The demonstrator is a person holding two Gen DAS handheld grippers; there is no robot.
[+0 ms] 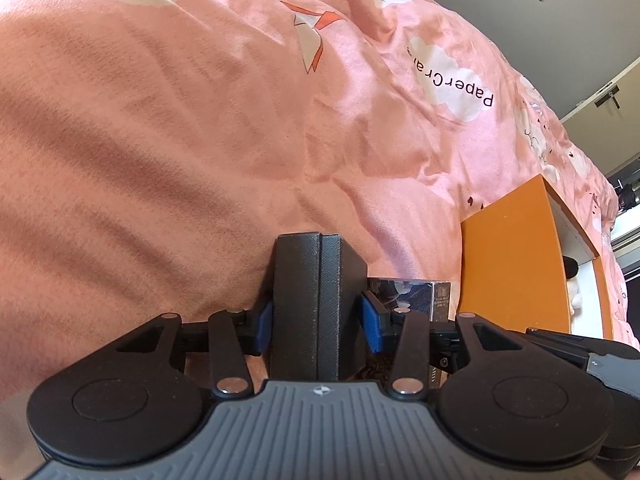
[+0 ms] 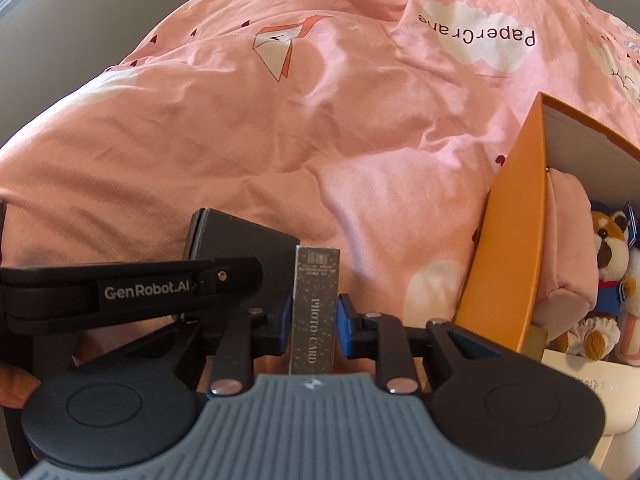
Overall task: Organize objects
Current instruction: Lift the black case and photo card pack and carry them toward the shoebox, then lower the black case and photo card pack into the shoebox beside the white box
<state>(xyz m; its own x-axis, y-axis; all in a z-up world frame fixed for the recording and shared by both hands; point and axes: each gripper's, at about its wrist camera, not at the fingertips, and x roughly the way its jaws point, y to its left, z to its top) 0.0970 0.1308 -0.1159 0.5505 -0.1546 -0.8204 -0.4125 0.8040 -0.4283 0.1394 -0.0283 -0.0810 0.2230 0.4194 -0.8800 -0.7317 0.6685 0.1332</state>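
photo card box (image 2: 315, 308) upright, long axis fwd, pinched in right hand-held gripper (image 2: 314, 326), left hand-held gripper (image 1: 318, 322) pinching black box (image 1: 316, 304)

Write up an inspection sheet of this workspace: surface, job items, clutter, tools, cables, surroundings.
Surface: rumpled pink printed duvet.
Job's things: black textured flat case, held; dark speckled "PHOTO CARD" box, held; open orange cardboard box on the duvet at right.
Clutter: inside the orange box, a brown-and-white plush animal, a pink fabric pouch and white card pieces.
Grippers: left tool shut on the black case; right tool shut on the photo card box.
Cables: nothing seen.
Surroundings: grey wall behind the bed.
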